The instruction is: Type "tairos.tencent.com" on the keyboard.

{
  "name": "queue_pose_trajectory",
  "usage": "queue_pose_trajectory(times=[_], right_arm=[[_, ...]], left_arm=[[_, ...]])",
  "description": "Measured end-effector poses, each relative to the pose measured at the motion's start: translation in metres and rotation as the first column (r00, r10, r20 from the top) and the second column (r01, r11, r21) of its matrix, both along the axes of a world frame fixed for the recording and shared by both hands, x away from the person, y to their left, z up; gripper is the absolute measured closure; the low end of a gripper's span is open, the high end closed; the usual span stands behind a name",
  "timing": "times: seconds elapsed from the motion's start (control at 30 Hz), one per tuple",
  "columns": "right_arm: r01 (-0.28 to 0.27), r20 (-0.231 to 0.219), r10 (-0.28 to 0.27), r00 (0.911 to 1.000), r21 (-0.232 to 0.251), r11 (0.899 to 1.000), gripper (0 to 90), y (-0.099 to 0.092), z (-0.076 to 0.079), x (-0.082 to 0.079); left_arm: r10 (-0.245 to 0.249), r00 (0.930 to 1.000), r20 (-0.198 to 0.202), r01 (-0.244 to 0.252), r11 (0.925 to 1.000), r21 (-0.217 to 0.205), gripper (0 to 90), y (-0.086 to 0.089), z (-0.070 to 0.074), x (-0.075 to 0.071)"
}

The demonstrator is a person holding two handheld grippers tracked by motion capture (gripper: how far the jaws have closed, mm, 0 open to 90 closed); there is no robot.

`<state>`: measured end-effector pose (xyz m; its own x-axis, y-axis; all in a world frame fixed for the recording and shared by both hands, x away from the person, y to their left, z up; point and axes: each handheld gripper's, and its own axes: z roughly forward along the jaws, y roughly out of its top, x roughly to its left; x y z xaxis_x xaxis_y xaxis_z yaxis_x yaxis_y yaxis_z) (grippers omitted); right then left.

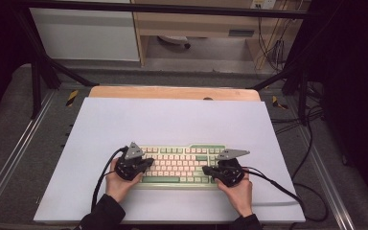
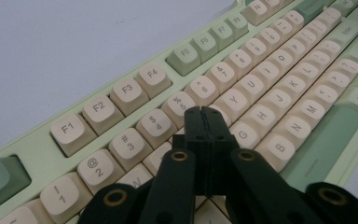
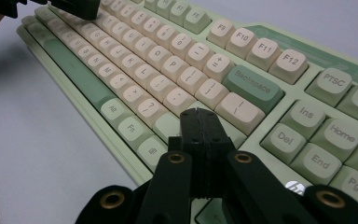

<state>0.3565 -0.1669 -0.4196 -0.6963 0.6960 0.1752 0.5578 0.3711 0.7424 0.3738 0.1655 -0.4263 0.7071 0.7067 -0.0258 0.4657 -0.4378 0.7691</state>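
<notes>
A pale green keyboard with cream keys lies on a white sheet near the table's front. My left gripper rests over its left end, jaws shut with nothing between them. In the left gripper view the tips sit just above the keys of the letter rows, near the number row. My right gripper is over the keyboard's right end, also shut and empty. Its tips hover by the keys below Backspace. The left gripper shows far off in the right gripper view.
The white sheet covers a wooden board on a grey table. Black cables trail from the right gripper across the sheet's right edge. Black frame posts stand at the back corners.
</notes>
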Motion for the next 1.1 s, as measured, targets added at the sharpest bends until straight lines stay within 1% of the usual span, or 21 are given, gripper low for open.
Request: queue_pose_trajectory(times=[0.1,0.23,0.57,0.9,1.1], right_arm=[[0.000,0.000,0.000,1.0000,0.002,1.000,90.0,0.000,0.001,0.000],[-0.001,0.001,0.001,1.0000,0.003,1.000,90.0,0.000,0.001,0.000],[-0.005,0.004,0.005,1.0000,0.009,1.000,90.0,0.000,0.002,0.000],[-0.006,-0.002,0.006,1.0000,0.027,1.000,90.0,0.001,0.002,0.000],[-0.014,0.002,0.014,0.9999,0.024,1.000,90.0,0.005,0.004,0.001]], left_arm=[[-0.006,1.0000,0.000,0.006,1.0000,0.000,90.0,0.003,0.001,-0.003],[-0.004,1.0000,0.005,0.004,0.9999,-0.012,90.0,0.008,0.004,-0.006],[-0.008,1.0000,-0.004,0.008,0.9997,-0.025,90.0,0.015,0.005,-0.012],[0.012,0.9999,-0.009,-0.013,0.9990,-0.043,90.0,0.032,0.006,-0.020],[0.021,0.9997,-0.011,-0.022,0.9989,-0.042,90.0,0.041,0.005,-0.025]])
